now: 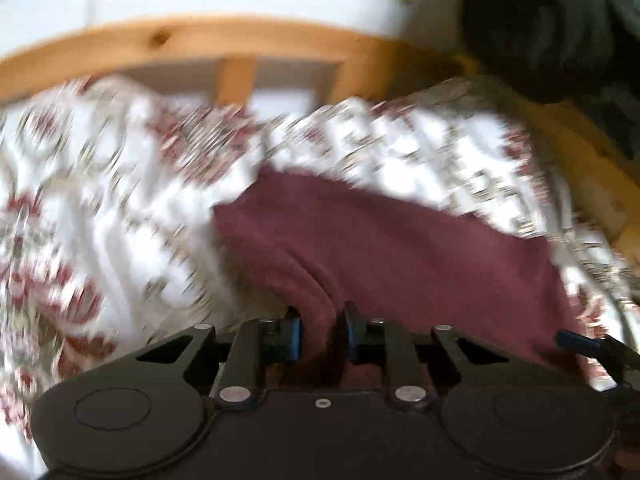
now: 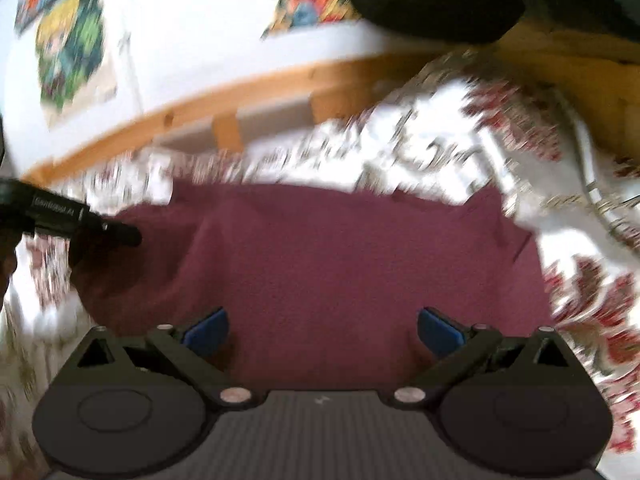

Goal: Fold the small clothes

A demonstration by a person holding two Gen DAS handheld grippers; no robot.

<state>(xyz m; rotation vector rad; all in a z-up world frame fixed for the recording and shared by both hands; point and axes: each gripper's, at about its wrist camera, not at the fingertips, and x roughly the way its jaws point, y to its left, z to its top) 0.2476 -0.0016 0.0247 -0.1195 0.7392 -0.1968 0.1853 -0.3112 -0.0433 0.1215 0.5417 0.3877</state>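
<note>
I see no box, basket or other container in either view; the maroon garment (image 1: 392, 248) lies straight on the floral bedspread (image 1: 100, 208), spread out in front of both of my grippers. On my left gripper (image 1: 322, 334) the jaws are drawn almost together and pinch a raised fold of the garment's near edge, the cloth bunching up in a soft ridge between the blue pads (image 1: 295, 336). On my right gripper (image 2: 322, 330) the jaws stand wide apart with the blue pads (image 2: 210, 330) at either side, hovering over the flat middle of the garment; I cannot tell whether they touch the cloth, and nothing is between them. In the right wrist view my left gripper comes in from the left edge as a dark bar over the garment's left side. The garment looks like a thick, matte, slightly fuzzy knit, roughly rectangular with a few shallow creases and one corner drawn out to the far right. The bedspread is white with red and grey flower patterns, rumpled around the garment, and heavily blurred in both views. Beyond it runs a pale wooden bed frame (image 1: 192, 40) with a visible knot and short upright slats, then a white wall bearing bright multicoloured pictures (image 2: 68, 36). A dark, bulky shape (image 1: 552, 20) fills the far right corner; I cannot tell what it is.
</note>
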